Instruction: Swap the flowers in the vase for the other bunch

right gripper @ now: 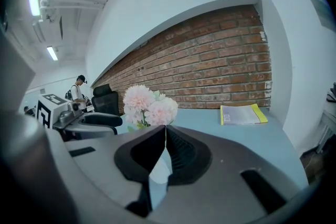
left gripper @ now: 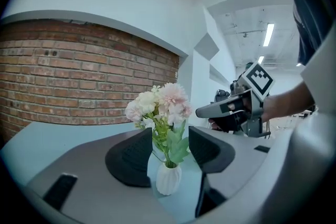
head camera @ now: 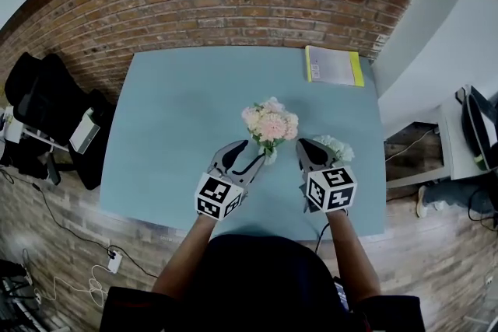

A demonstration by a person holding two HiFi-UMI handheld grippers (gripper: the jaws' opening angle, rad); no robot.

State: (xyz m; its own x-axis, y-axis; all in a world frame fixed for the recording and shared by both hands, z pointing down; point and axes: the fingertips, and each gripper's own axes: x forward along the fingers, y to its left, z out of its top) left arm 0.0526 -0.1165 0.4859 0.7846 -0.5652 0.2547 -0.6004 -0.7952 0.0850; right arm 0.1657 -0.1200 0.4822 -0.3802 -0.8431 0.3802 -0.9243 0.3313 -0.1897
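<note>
A pink and cream bunch of flowers stands in a small white ribbed vase in the middle of the pale blue table. My left gripper reaches in from the left, its jaws on either side of the green stems and leaves just above the vase's mouth, with a gap still showing beside the stems. My right gripper is shut and empty, right of the vase. The other bunch, white and green, lies on the table beside the right gripper. In the right gripper view the pink flowers rise behind the shut jaws.
A booklet with a yellow edge lies at the far right of the table by the brick wall. Black office chairs stand left of the table. A white desk stands at the right. A person stands far off.
</note>
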